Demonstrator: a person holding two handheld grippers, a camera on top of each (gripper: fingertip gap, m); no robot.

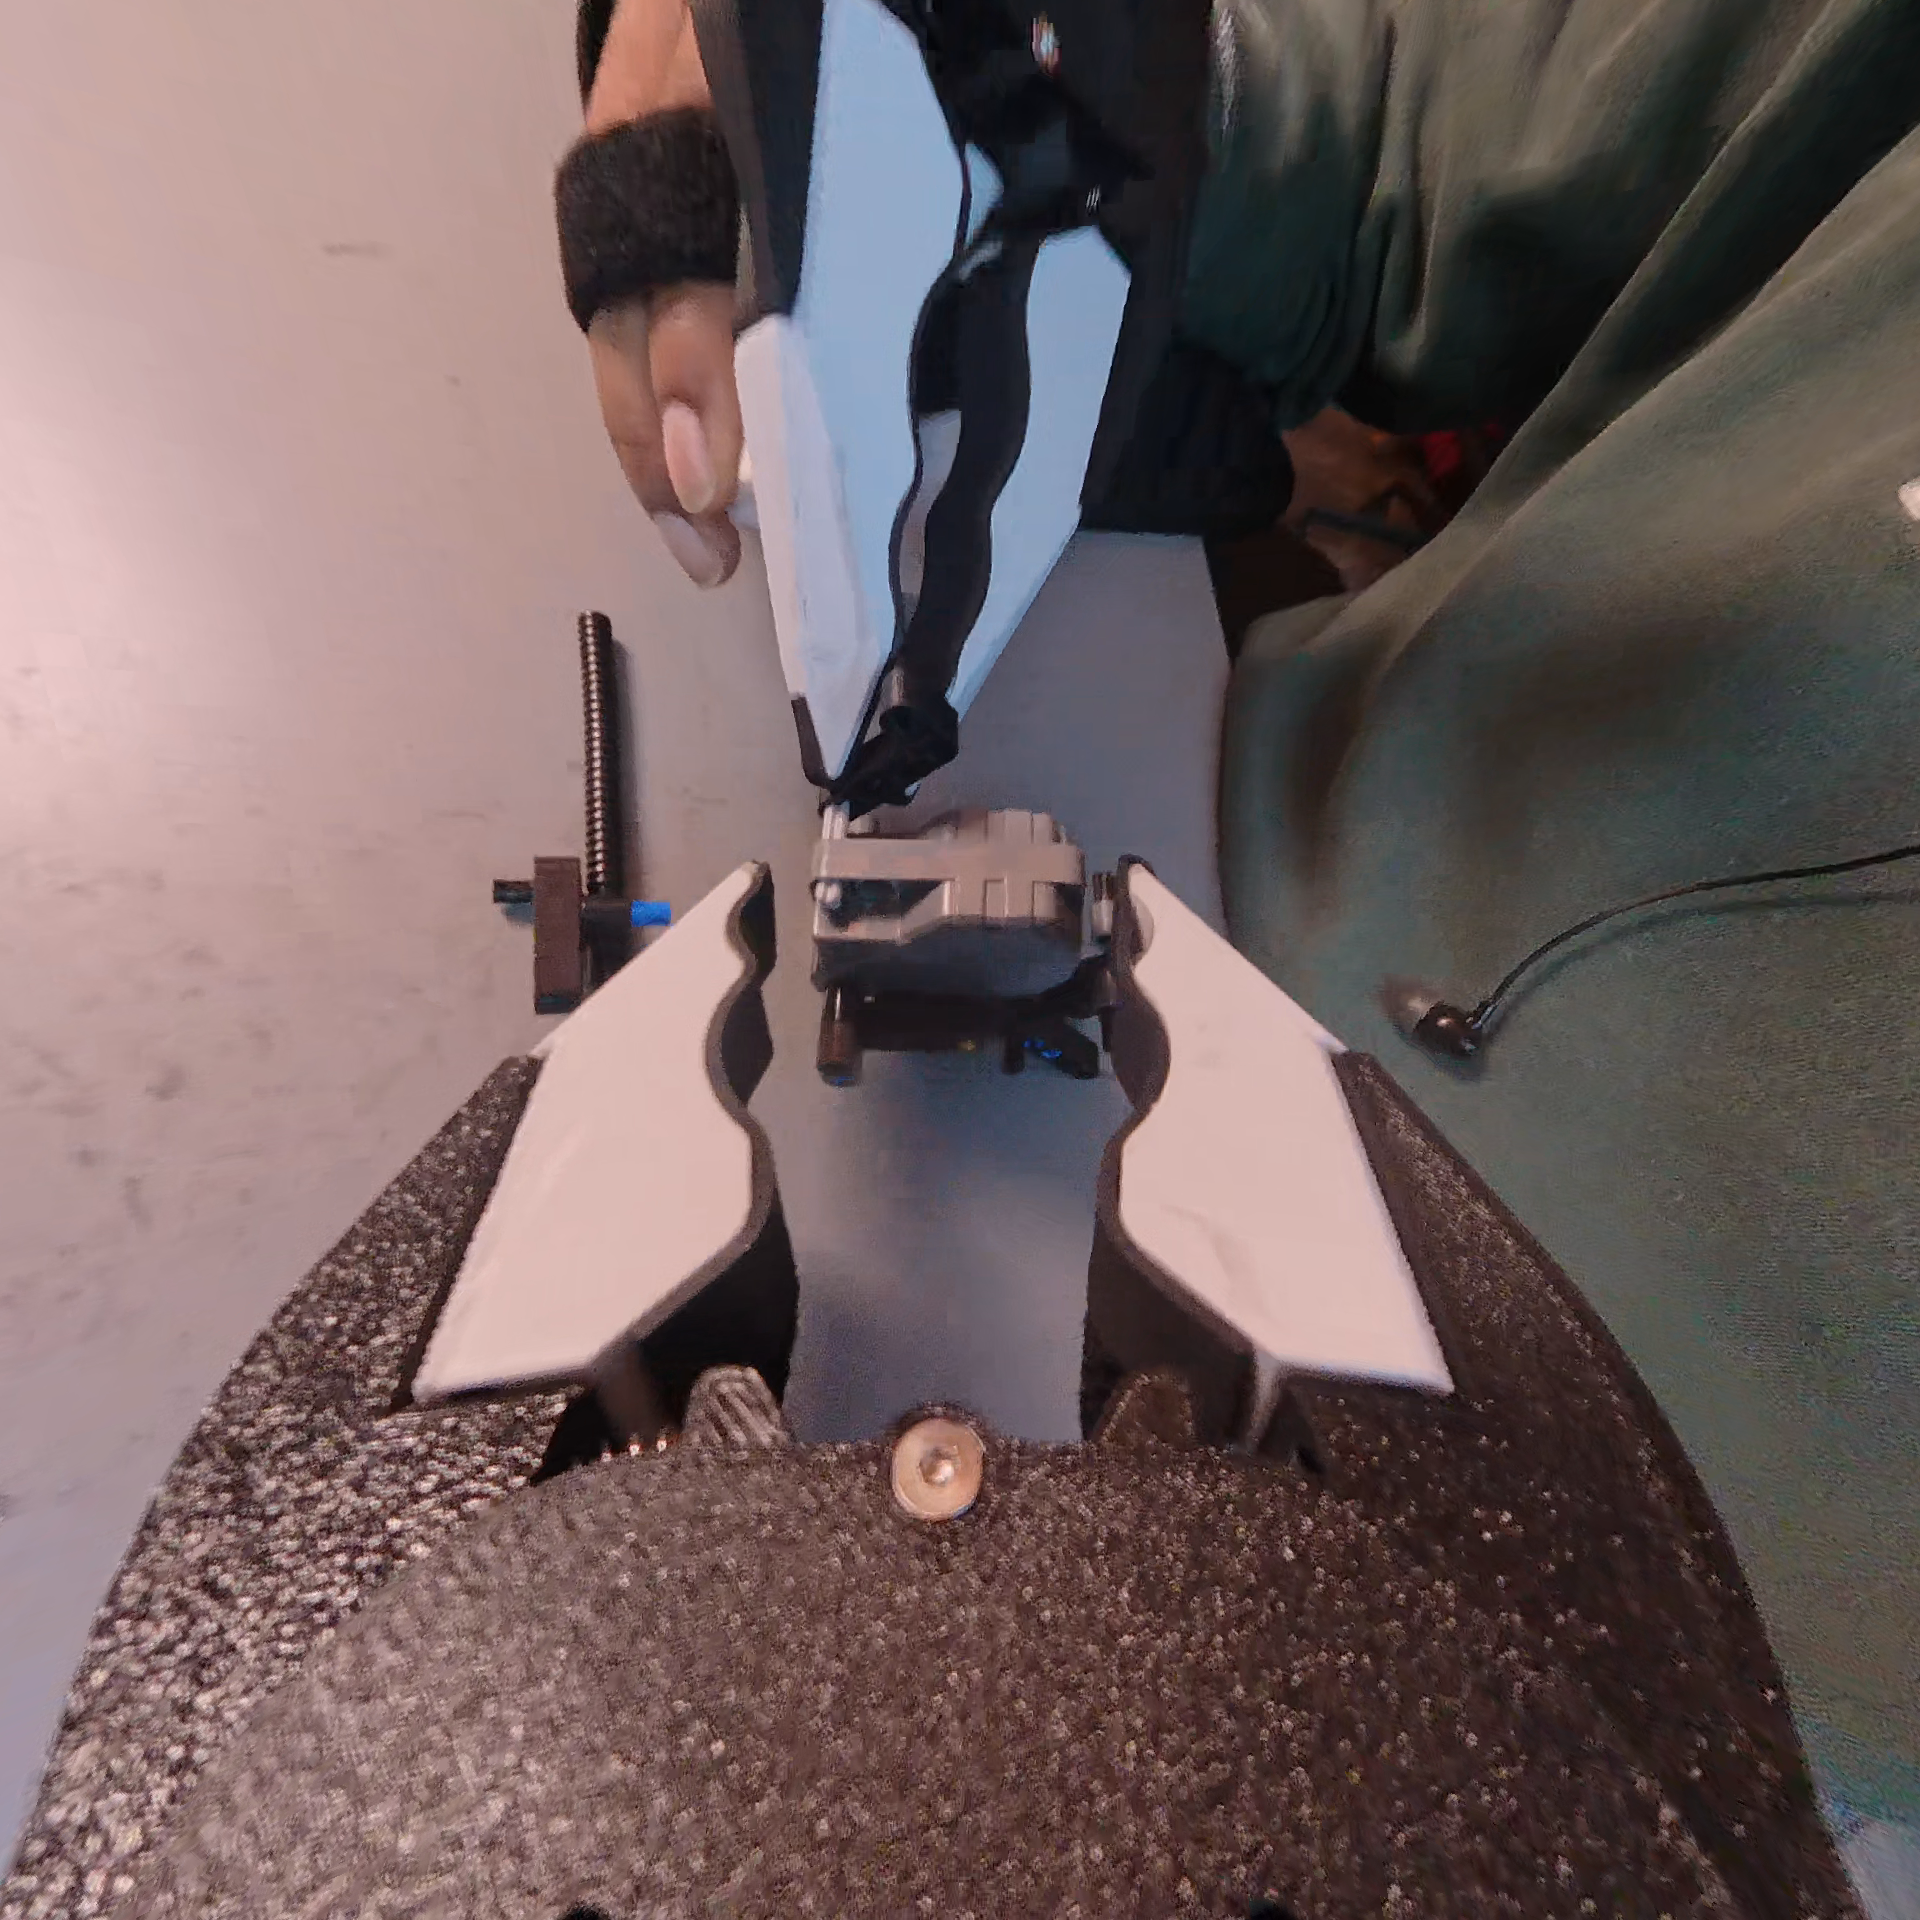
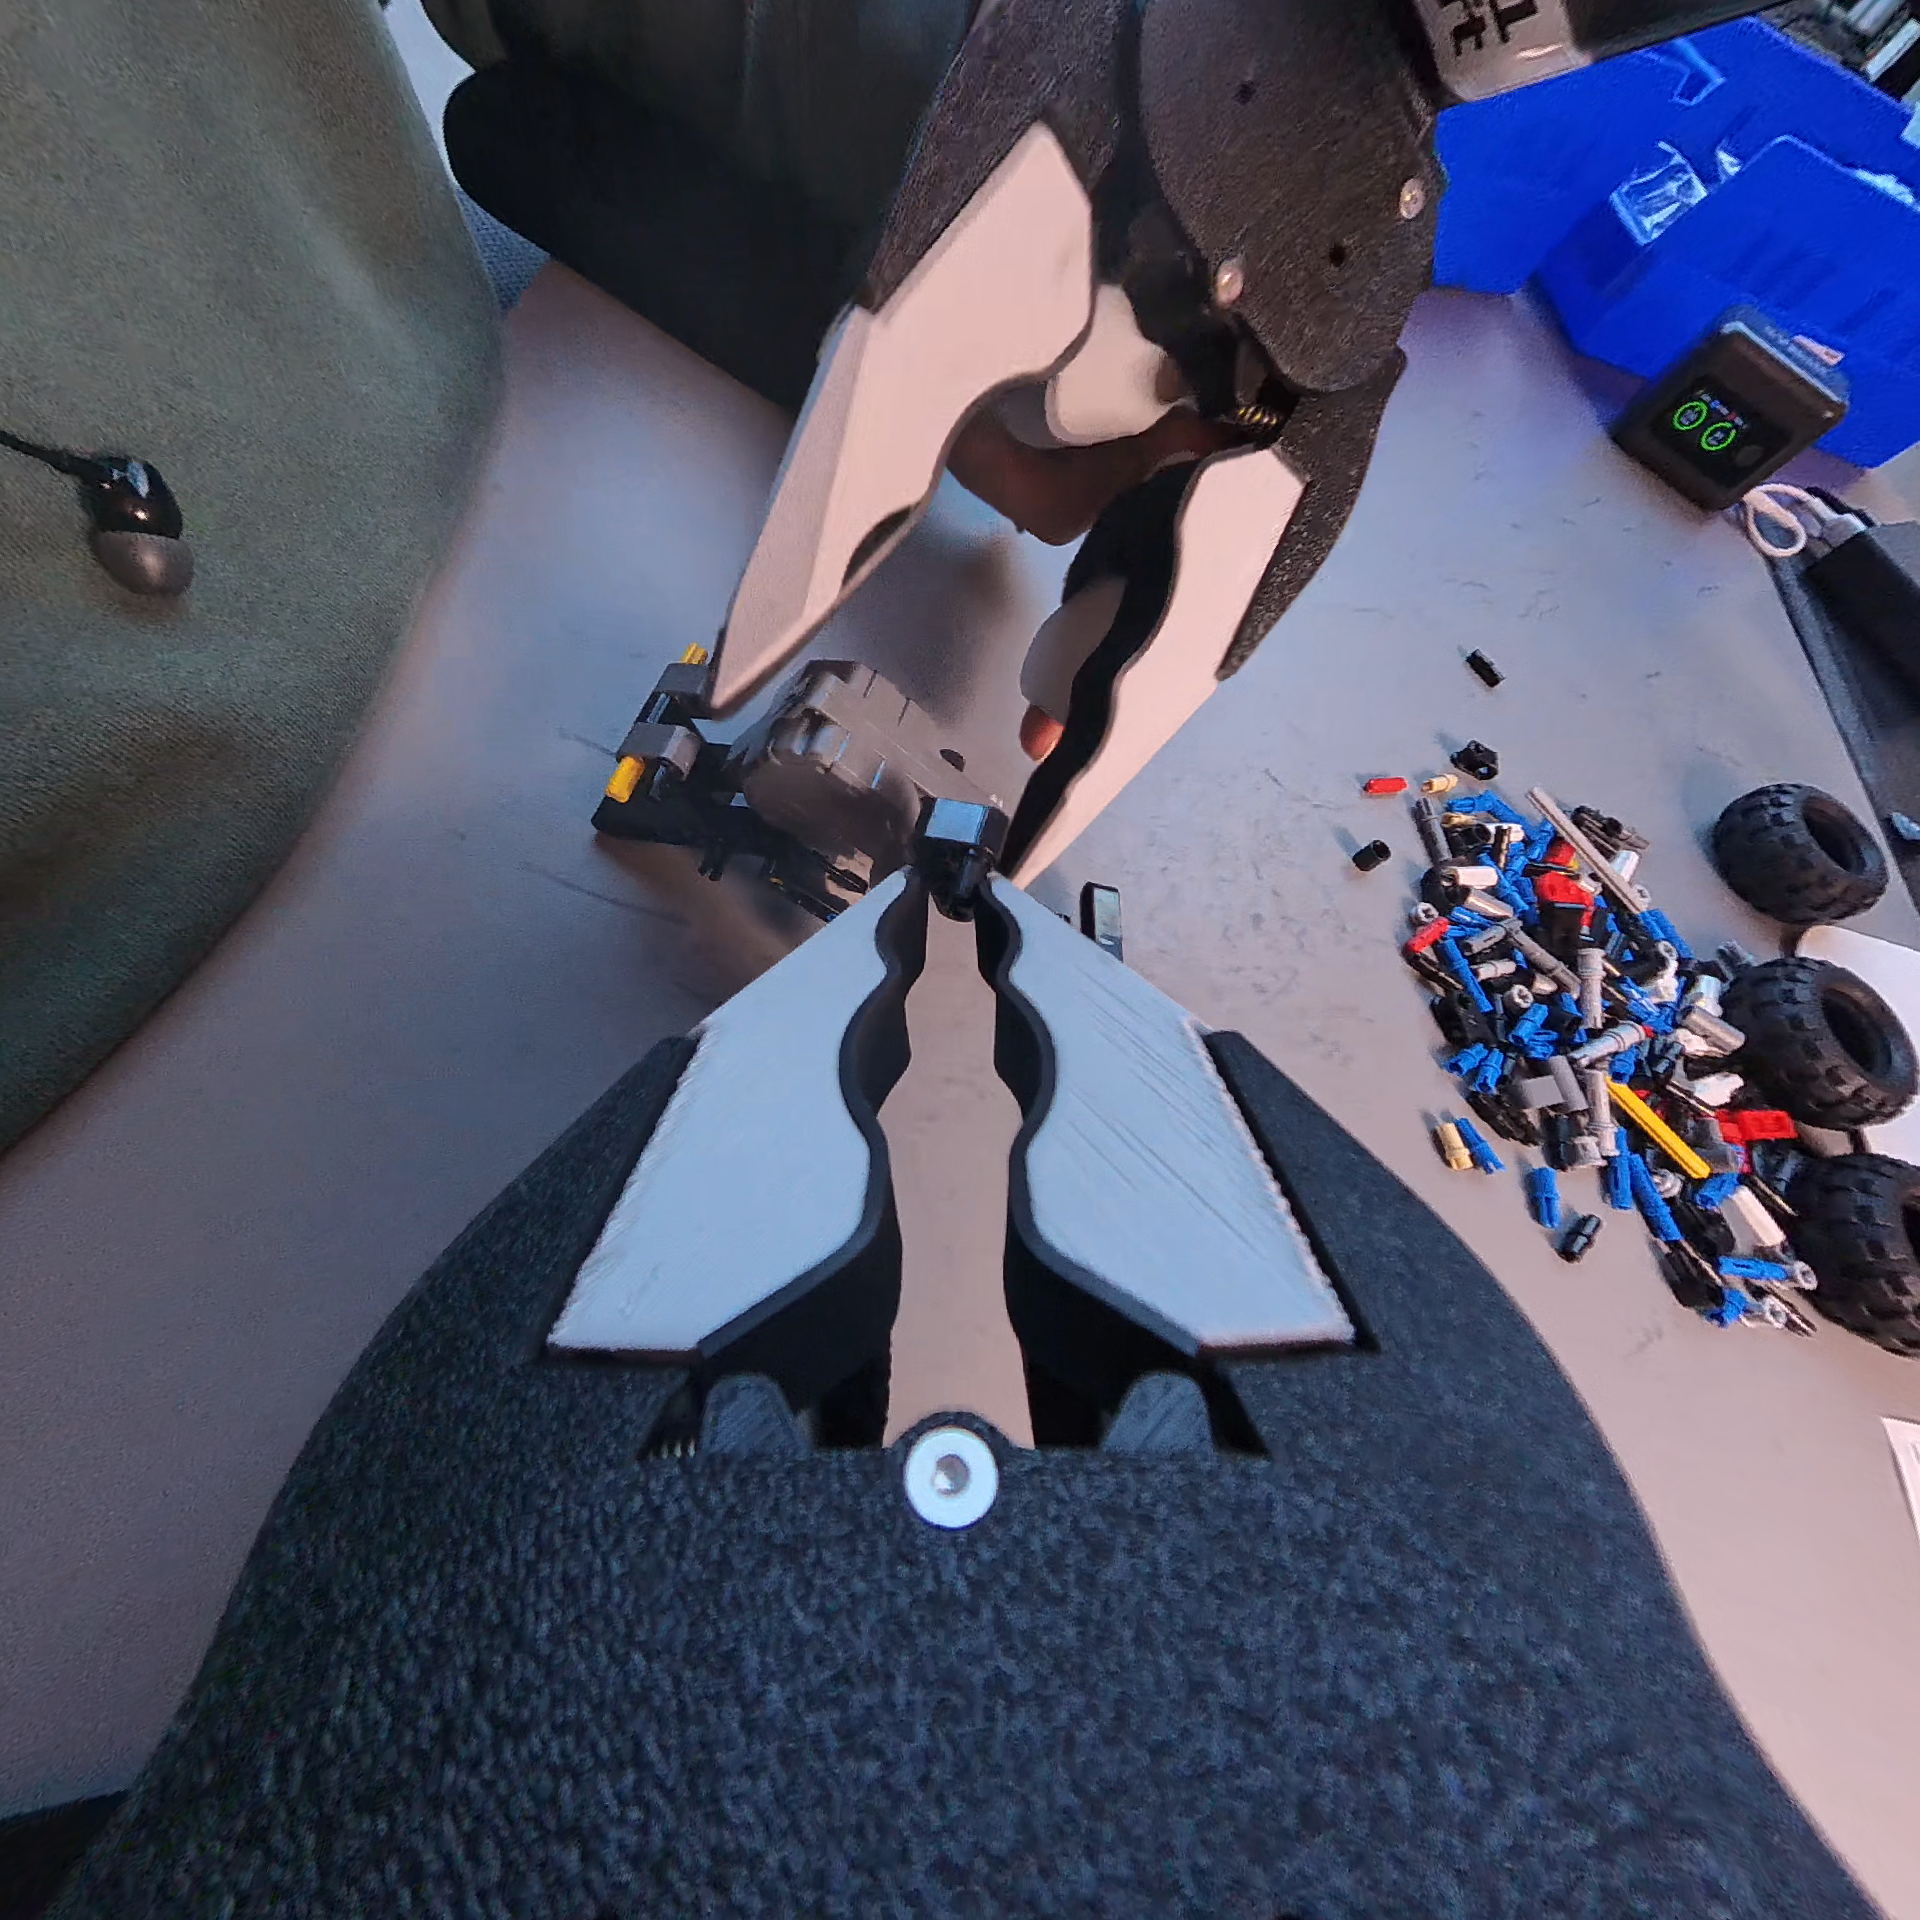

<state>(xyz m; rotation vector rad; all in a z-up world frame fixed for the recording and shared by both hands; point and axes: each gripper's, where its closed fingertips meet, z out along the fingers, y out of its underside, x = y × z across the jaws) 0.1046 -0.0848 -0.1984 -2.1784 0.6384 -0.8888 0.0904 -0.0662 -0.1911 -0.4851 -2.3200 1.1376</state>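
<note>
Right gripper [image 2: 951,883] pinches small black block [image 2: 961,836], seemingly plastic.

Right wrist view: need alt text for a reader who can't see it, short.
The right gripper pinches a small black brick piece at its fingertips, beside a grey and black brick assembly on a pale table. The left gripper straddles that assembly from above; loose bricks and black tyres lie to the right.

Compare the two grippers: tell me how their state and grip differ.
The left gripper is open, its fingers spread either side of the grey toy assembly; the right gripper is shut on a small black part. The left one grips nothing, the right one pinches with its tips. Both have pale fingers with wavy black inner edges.
</note>
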